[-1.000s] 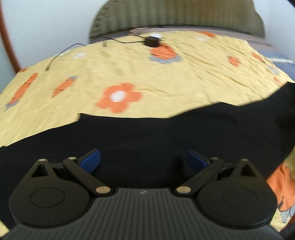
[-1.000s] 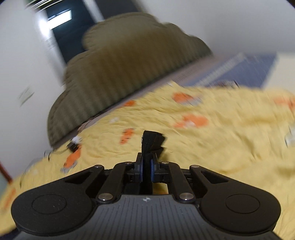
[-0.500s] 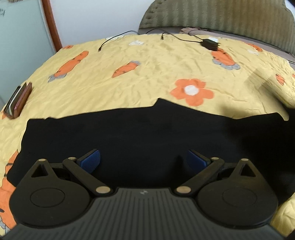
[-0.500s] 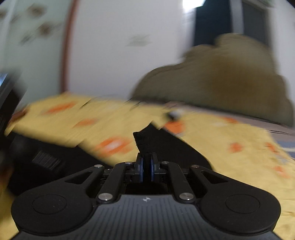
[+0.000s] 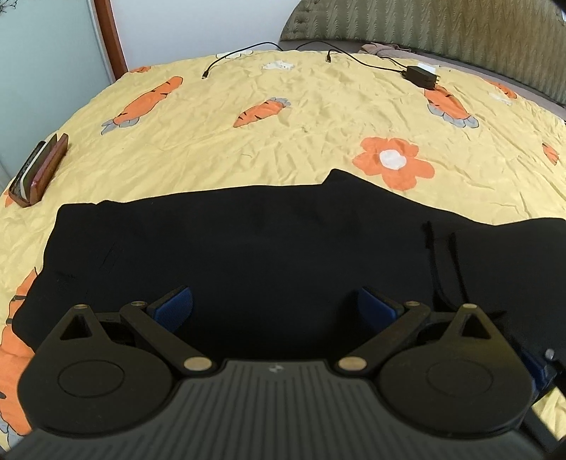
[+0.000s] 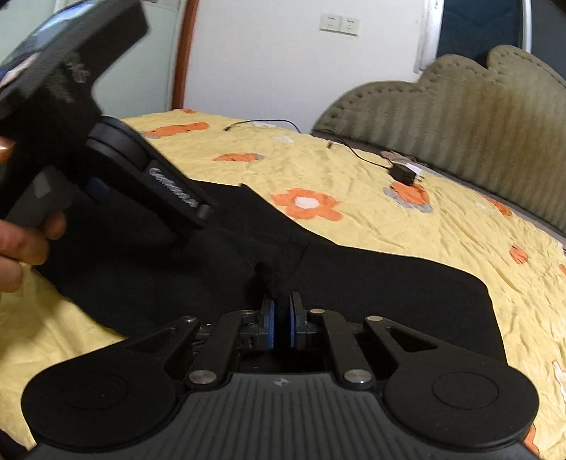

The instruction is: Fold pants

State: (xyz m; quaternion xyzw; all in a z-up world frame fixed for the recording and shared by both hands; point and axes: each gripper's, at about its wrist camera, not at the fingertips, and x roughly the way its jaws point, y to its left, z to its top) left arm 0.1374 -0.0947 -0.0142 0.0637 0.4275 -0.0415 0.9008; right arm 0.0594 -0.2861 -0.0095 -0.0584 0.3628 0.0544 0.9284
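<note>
Both tools matte black plastic, ribbed housing, round discs, brass pivot pins, blue pads (image 5: 175,306); left tool (image 6: 198,212) bears white lettering.

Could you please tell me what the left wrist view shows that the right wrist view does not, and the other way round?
Only the left wrist view shows the open left gripper from behind and a phone in a brown case. Only the right wrist view shows the right gripper shut on the black pants, a hand and wall switches. Both share the pants, carrot-print bedspread, charger and headboard.

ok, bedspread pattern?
Yellow bedspread with orange carrots and flowers; clearest in the left wrist view.
</note>
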